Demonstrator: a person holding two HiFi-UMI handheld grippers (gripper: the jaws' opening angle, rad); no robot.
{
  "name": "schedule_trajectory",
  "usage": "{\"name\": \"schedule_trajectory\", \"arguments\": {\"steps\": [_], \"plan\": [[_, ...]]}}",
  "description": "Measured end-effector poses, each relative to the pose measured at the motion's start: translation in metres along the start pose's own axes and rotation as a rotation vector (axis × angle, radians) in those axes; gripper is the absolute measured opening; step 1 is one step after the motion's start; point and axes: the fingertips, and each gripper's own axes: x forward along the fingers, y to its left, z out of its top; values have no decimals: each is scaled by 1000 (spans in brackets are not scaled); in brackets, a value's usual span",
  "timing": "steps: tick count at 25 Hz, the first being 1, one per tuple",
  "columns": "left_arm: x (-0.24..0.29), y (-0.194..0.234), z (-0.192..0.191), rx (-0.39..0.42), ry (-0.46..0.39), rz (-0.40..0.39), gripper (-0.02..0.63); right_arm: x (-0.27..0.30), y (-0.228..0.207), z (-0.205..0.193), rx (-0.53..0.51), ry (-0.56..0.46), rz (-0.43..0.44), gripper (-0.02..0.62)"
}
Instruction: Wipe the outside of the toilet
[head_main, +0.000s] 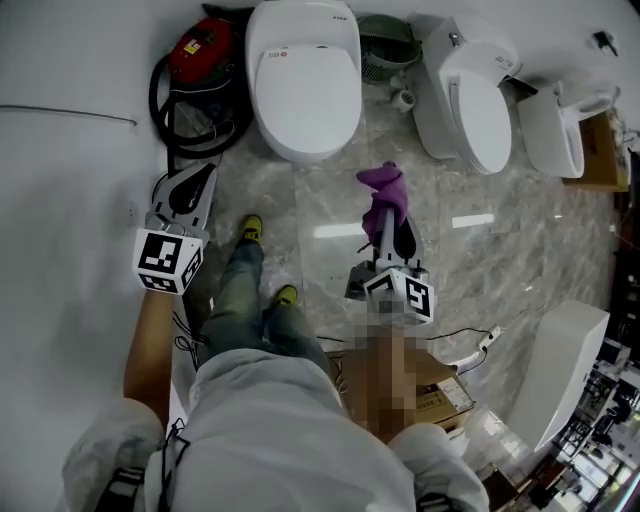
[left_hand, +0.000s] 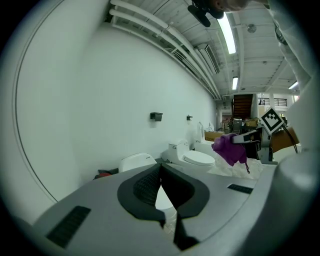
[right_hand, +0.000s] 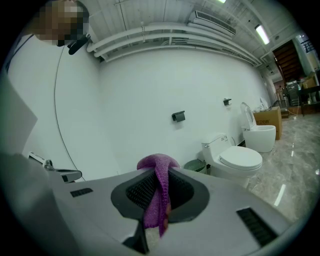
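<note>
Cloth (head_main: 382, 183), purple and pinched in the right gripper (head_main: 387, 222), hangs near the toilet (head_main: 303, 75), off its front-right, the empty, clenched left gripper (head_main: 197, 180) off its front-left.

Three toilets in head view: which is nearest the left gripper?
The leftmost toilet, lid shut, just ahead of the left gripper. The middle toilet and the rightmost toilet stand further right, beyond the green basket.

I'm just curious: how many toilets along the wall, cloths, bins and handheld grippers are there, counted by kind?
Toilets along the wall: 3
Purple cloth: 1
Green bin: 1
Grippers: 2, left gripper and right gripper
Total: 7
</note>
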Motion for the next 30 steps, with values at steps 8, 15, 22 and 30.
{"name": "schedule_trajectory", "arguments": {"steps": [8, 15, 22, 30], "plan": [[39, 25, -38, -9, -23, 12, 14, 48, -1, -45, -4, 4, 27, 57], [63, 32, -89, -15, -22, 28, 14, 78, -14, -85, 9, -13, 39, 57], [87, 24, -145, -23, -24, 16, 14, 97, -28, -126, 25, -50, 62, 57], [115, 26, -210, -23, -37, 19, 14, 120, -53, -193, 29, -48, 60, 57]]}}
